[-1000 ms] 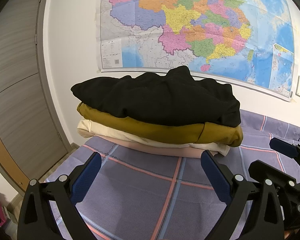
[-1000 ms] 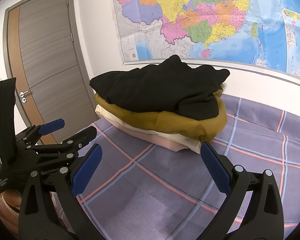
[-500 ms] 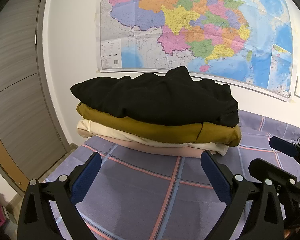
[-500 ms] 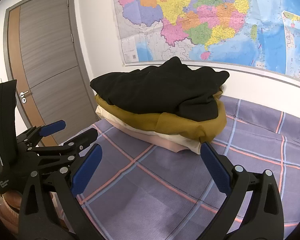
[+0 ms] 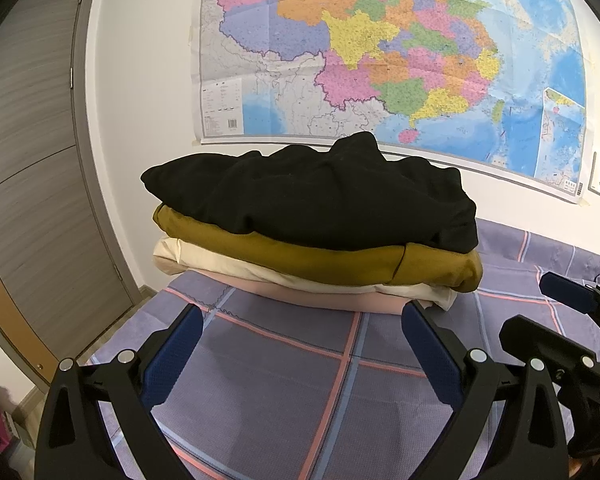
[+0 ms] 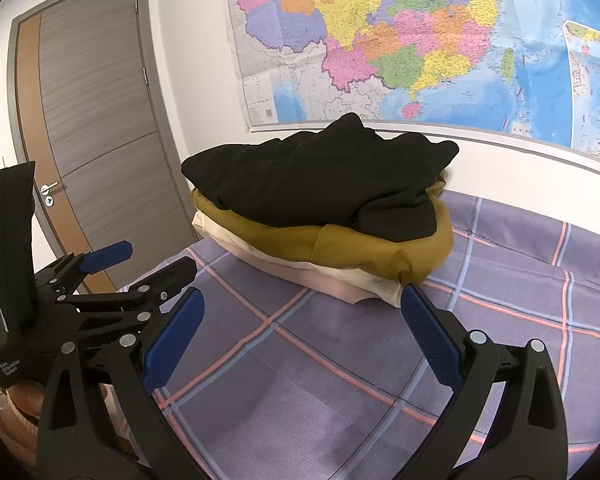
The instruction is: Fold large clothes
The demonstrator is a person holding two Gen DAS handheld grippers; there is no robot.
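Observation:
A stack of folded clothes lies on the purple plaid bed (image 5: pixel 284 392) against the wall. A black garment (image 5: pixel 312 196) is on top, then a mustard one (image 5: pixel 320 256), a cream one (image 5: pixel 236 270) and a pink one (image 5: pixel 320 300) at the bottom. My left gripper (image 5: pixel 300 344) is open just in front of the stack, with nothing between its blue pads. My right gripper (image 6: pixel 300 328) is also open and empty, facing the stack's right corner (image 6: pixel 380 280). Each gripper shows in the other's view: the right gripper (image 5: pixel 528 304) at the right edge, the left gripper (image 6: pixel 160 258) at the left.
A large coloured map (image 5: pixel 380 52) hangs on the white wall behind the stack. A grey and wood door (image 6: pixel 96 120) stands to the left, past the bed's edge. Bare plaid sheet (image 6: pixel 500 300) stretches to the right of the stack.

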